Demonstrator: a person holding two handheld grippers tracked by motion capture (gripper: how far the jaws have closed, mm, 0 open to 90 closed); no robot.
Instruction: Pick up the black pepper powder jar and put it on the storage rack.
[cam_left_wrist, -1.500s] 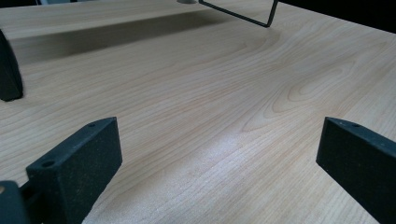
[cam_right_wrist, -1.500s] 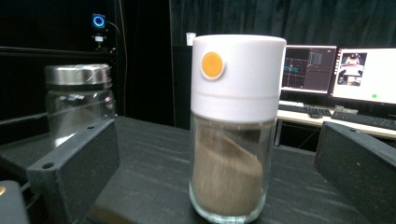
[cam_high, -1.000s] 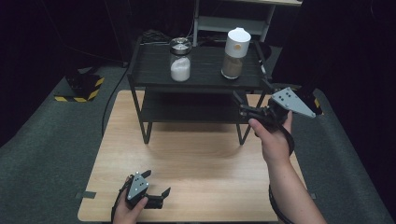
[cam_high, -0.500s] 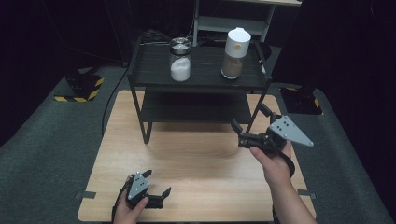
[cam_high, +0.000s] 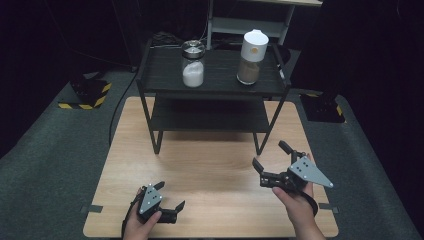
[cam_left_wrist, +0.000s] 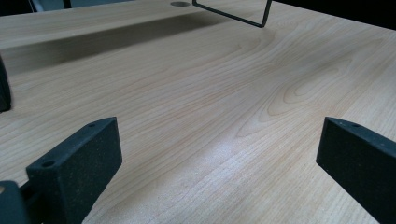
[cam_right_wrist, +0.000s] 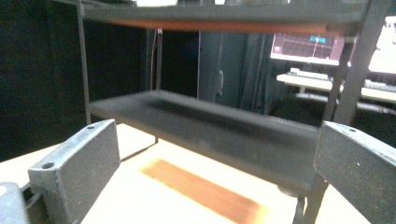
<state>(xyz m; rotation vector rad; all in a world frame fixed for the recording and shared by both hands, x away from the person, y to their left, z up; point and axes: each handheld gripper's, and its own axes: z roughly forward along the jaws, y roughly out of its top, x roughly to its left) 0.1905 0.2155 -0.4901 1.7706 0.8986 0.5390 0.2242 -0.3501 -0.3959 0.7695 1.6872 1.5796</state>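
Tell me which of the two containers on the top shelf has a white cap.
The taller container, at the right of the black shelf unit, has a white cap over brown contents. The glass jar left of it has a clear lid and white contents.

Two jars (cam_high: 193, 64) (cam_high: 251, 57) stand on the shelf rack (cam_high: 165, 62) at the table's (cam_high: 210, 165) far side.

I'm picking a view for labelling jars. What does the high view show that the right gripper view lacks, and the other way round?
High view alone: the glass jar and white-lidded jar on the rack's top shelf, plus both hands. Right gripper view alone: its open pads close up and a lit screen behind. Both: the black rack and the wooden table.
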